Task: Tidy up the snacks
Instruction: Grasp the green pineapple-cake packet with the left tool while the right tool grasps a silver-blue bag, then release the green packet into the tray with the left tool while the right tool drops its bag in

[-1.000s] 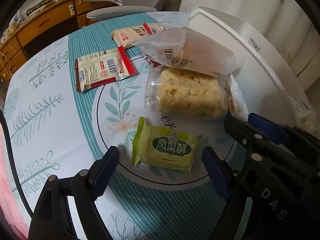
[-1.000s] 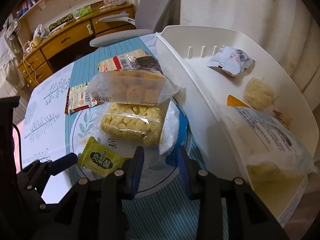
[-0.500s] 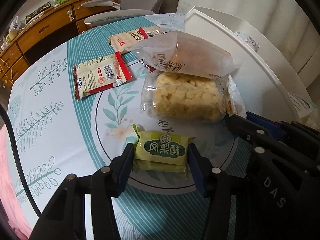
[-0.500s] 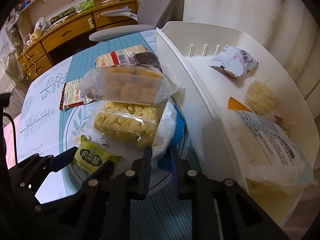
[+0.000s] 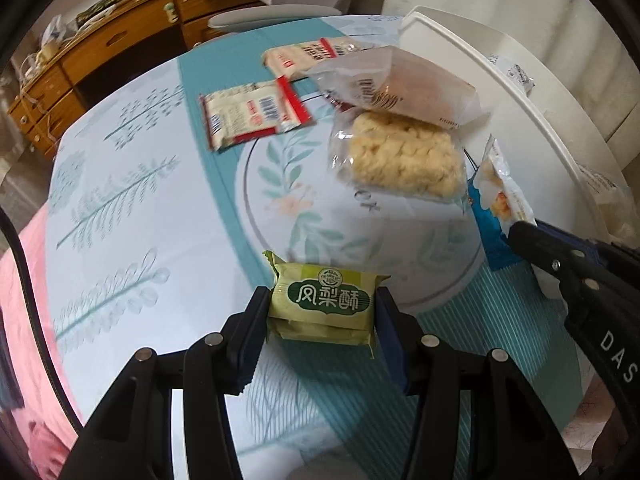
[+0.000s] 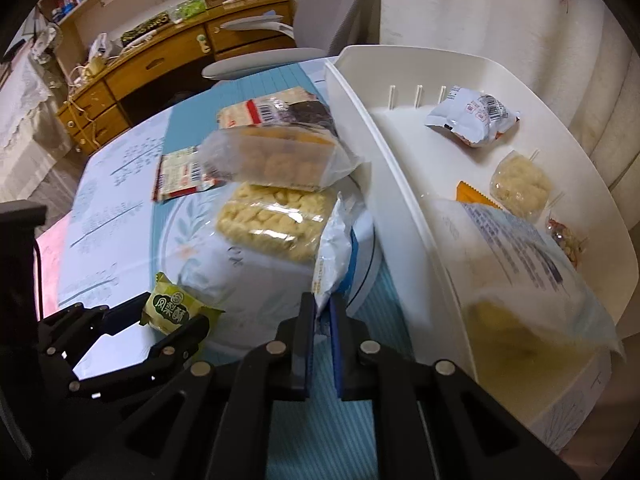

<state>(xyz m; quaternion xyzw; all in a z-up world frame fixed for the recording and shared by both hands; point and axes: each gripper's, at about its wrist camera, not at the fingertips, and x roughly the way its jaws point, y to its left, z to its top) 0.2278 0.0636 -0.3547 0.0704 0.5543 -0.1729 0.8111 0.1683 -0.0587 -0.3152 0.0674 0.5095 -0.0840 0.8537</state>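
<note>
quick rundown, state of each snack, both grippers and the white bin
left gripper: shut on the green snack pack
green snack pack: clamped, sealed
right gripper: shut on the white and blue packet
white and blue packet: pinched at its edge, standing up
puffed rice pack: flat on the table
white bin: open, partly filled

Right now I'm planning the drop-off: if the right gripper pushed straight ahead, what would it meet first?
Probably the clear pack of puffed yellow snacks, just beyond the blue-white packet it grips; depth is unclear.

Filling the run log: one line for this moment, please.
left tool: shut on green wrapped pastry | right tool: shut on white-blue snack packet | white plastic bin: partly filled
</note>
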